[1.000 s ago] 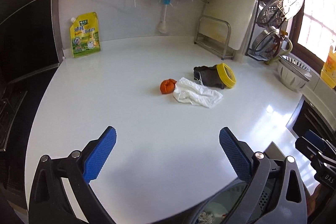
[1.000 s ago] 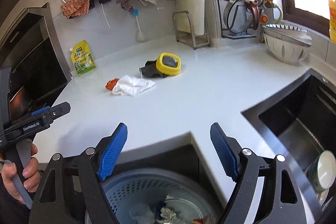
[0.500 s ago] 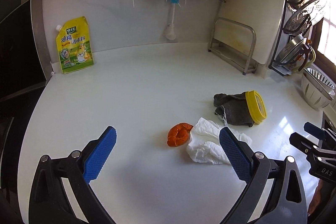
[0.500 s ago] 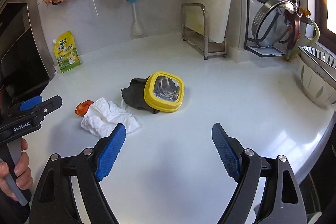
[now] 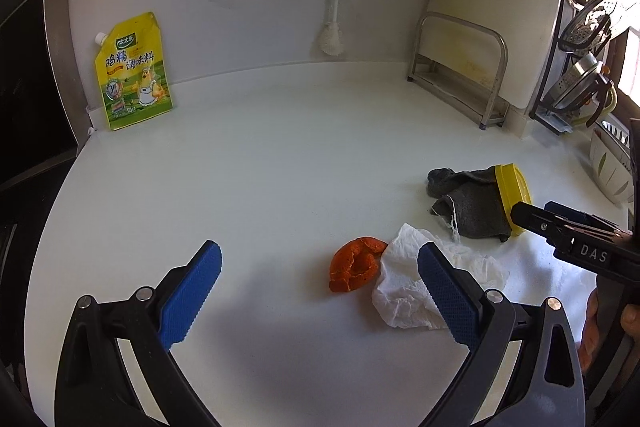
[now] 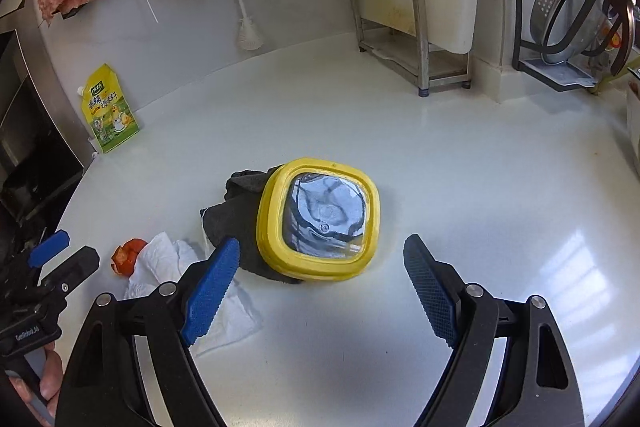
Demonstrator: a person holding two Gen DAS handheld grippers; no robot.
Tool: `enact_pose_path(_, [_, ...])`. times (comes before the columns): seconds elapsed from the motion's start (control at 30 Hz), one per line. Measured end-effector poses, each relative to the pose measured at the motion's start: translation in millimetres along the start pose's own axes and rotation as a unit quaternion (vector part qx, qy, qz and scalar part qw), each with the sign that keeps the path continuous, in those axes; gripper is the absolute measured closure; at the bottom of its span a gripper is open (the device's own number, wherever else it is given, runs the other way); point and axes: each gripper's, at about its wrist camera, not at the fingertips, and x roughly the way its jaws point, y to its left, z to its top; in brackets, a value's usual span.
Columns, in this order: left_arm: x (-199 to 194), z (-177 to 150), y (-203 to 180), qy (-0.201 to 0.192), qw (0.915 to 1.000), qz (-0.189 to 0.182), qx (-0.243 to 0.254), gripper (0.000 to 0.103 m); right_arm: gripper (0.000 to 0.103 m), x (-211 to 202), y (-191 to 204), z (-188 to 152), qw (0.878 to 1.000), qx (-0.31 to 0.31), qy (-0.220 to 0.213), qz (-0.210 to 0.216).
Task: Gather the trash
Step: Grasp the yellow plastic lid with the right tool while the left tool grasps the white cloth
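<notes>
Left wrist view: the left gripper (image 5: 320, 279) is seen with its fingers (image 5: 192, 291) spread wide and nothing between them, poised above the white surface (image 5: 260, 167); the orange peel (image 5: 354, 265) lies just ahead, touching the crumpled white tissue (image 5: 408, 291), which is partly covered by the right-hand finger; beyond the tissue a dark grey cloth (image 5: 468, 203) is draped, with the yellow lid (image 5: 514, 191) leaning on it; the right gripper's body is glimpsed at the right edge, held by a hand (image 5: 616, 331).

In the right wrist view the right gripper (image 6: 322, 291) is likewise held wide and empty, aimed down at the yellow lid (image 6: 320, 219); the lid is propped at a tilt on the cloth (image 6: 228, 215), and its clear centre may be a film or a window, which cannot be settled from here; the tissue (image 6: 168, 263) and peel (image 6: 128, 255) lie to the left, near the other gripper.

The 2 grippers are judged to be approaching separate targets, with no trash yet taken. Several risks are foreseen: the lid, being tilted and smooth, could slip or flip if pinched off-centre; the cloth underneath could be caught with it and dragged along; the peel could be pushed away across the slick surface by a closing finger; the thin tissue could be torn or only partly gathered; the grippers, working close together, could be knocked against each other.
</notes>
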Motion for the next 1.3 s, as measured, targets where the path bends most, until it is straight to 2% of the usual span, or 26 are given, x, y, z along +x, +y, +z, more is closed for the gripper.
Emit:
enact_pose_path(0.17, [-2,-1,-2,-0.006,1.0,0.003,0.006,0.006,0.022,12,-2,7,1.0,0.009,0.015,0.014])
enact_pose_path(0.4, [2,-4,-9,0.002,0.9999,-0.004,0.016,0.006,0.024,14,3,13,1.0,-0.005,0.009,0.024])
enact_pose_path(0.47, [3,-5,-13,0.008,0.9996,-0.016,0.022,0.006,0.036,13,4,12,1.0,-0.013,0.008,0.022])
enact_pose_path(0.63, [4,-8,-20,0.012,0.999,-0.031,0.03,0.006,0.036,8,5,9,1.0,-0.018,-0.003,0.021])
enact_pose_path(0.77, [0,-9,-21,0.004,0.9987,-0.042,0.028,0.006,0.036,-6,-2,4,1.0,-0.006,-0.022,0.021])
enact_pose_path(0.97, [-8,-15,-34,-0.002,0.9987,-0.037,0.035,0.006,0.036,-40,-24,-16,0.999,0.015,-0.052,-0.009])
enact_pose_path(1.13, [-8,-17,-52,0.023,0.9985,-0.04,0.031,0.006,0.036,-66,-46,-40,0.997,0.043,-0.061,-0.023])
enact_pose_path(1.3, [-2,-15,-69,0.039,0.9987,-0.015,0.028,0.006,0.036,-91,-69,-59,0.994,0.071,-0.074,-0.029])
